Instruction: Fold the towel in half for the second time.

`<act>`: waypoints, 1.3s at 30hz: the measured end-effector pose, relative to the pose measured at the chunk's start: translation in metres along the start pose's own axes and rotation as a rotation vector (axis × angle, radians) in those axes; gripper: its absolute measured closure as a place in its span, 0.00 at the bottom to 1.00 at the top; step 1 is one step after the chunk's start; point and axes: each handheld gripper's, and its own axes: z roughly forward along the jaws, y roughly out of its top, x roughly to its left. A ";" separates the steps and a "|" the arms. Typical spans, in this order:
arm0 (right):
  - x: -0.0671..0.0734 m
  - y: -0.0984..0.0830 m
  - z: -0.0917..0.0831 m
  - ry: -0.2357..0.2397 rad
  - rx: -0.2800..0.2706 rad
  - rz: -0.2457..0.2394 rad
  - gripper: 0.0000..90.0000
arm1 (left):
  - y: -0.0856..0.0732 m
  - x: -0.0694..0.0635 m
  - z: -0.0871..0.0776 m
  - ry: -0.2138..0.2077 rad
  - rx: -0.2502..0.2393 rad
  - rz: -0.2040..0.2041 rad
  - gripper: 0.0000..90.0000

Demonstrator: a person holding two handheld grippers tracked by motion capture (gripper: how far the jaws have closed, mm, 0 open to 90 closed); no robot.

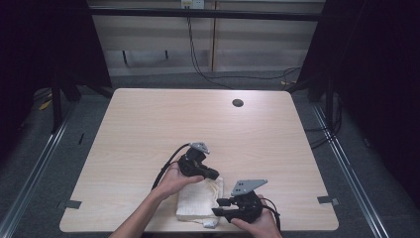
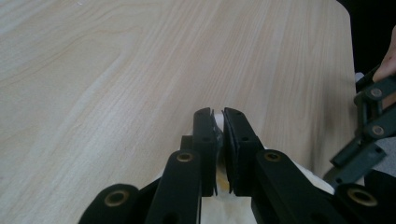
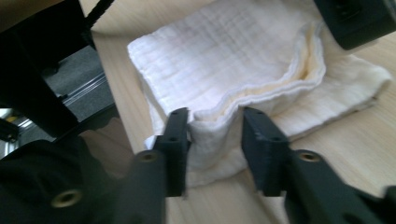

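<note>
While the folded white cloth [image 1: 199, 199] lies at the near edge of the wooden table [image 1: 148, 124], a little right of centre, both grippers work on it from opposite ends, which looks like a fold being laid down or tidied. At the cloth's far edge, the left gripper [image 1: 212, 174] has its jaws pressed nearly together on a thin hem; the left gripper view shows a sliver of white fabric caught between the pads, so that corner stays pinned in place. On the near right side, the right gripper [image 1: 220, 206] stands with its jaws spread. In the right gripper view [image 3: 214, 122] a soft bulge of the layered cloth [image 3: 224, 60] sits between them, touching the left pad and apart from the right one, so it is not squeezed. I judge this end to be let go, or about to be regripped, with the left hand [image 1: 173, 179] anchoring the stack so the layers do not slide.
</note>
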 end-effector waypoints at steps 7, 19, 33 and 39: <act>-0.012 -0.003 -0.012 -0.035 0.007 0.022 0.54 | 0.007 -0.004 -0.004 0.028 -0.045 0.004 0.81; -0.045 0.009 -0.039 -0.129 -0.091 0.022 0.63 | 0.004 -0.003 -0.039 0.122 -0.092 0.011 0.71; -0.074 0.017 -0.089 -0.209 -0.195 0.059 0.54 | -0.042 -0.005 -0.109 0.249 -0.153 -0.042 0.50; -0.083 0.008 -0.108 -0.256 -0.207 0.082 0.53 | -0.073 -0.001 -0.136 0.348 -0.191 -0.087 0.43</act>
